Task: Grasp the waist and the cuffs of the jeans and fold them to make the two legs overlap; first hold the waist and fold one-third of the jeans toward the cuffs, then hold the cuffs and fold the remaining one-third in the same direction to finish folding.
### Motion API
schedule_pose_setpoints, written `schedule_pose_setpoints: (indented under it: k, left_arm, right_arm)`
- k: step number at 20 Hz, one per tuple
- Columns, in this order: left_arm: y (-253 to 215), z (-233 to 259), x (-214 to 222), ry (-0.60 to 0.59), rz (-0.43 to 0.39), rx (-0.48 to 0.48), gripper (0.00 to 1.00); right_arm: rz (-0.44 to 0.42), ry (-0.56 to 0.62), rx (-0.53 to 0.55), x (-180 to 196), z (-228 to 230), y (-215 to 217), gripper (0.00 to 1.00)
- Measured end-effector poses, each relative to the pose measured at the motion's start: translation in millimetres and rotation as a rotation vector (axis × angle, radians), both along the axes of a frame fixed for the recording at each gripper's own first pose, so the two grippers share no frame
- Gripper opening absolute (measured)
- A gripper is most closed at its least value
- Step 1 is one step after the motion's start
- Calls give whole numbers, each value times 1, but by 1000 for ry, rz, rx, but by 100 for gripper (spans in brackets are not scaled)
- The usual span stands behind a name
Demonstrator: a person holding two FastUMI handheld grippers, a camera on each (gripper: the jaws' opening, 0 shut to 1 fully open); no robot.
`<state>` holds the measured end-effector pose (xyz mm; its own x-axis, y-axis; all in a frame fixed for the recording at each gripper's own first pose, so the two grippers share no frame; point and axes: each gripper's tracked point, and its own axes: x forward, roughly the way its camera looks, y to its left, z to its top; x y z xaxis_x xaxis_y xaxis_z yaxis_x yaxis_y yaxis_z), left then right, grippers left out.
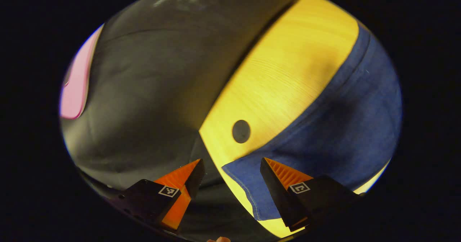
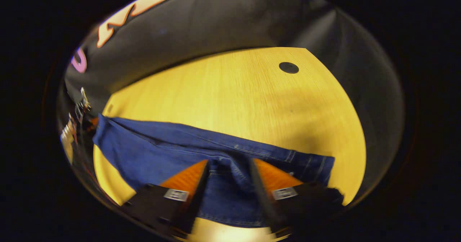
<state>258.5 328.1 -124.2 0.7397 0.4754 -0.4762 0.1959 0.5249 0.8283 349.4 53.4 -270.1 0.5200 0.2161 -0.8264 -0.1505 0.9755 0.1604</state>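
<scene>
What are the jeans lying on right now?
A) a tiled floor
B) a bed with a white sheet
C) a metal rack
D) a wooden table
D: in the right gripper view the jeans lie spread flat on a wooden table with a visible grain, and the left gripper view shows the same wood under the cloth.

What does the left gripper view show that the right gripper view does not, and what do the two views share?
Left gripper view: one hemmed end of the jeans at the table's edge, with the left gripper open and one of its fingers over the cloth.

Right gripper view: the jeans spread across the table, with seams and stitching, and the right gripper open over the denim. At the far left there is another gripper, small and blurred.

Both: the blue jeans, the wooden table with its dark round hole, and the black cloth wall.
</scene>
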Motion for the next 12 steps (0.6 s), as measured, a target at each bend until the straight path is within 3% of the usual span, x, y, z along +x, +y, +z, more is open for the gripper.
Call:
schedule_pose_setpoints:
  k: [1,2,6,12]
  left_arm:
    - [-6,4,-10,-46,22,-46,100]
    - [-7,4,-19,-81,44,-100,95]
    - [-7,1,-36,-213,144,-286,95]
    - [-7,2,-27,-264,228,-350,95]
  right_arm:
    - [-16,-24,-20,-1,7,-13,99]
    - [-28,-50,-37,-3,15,-29,96]
    - [-105,-90,-17,-24,35,-72,98]
    - [-238,-30,-47,-66,4,-144,96]
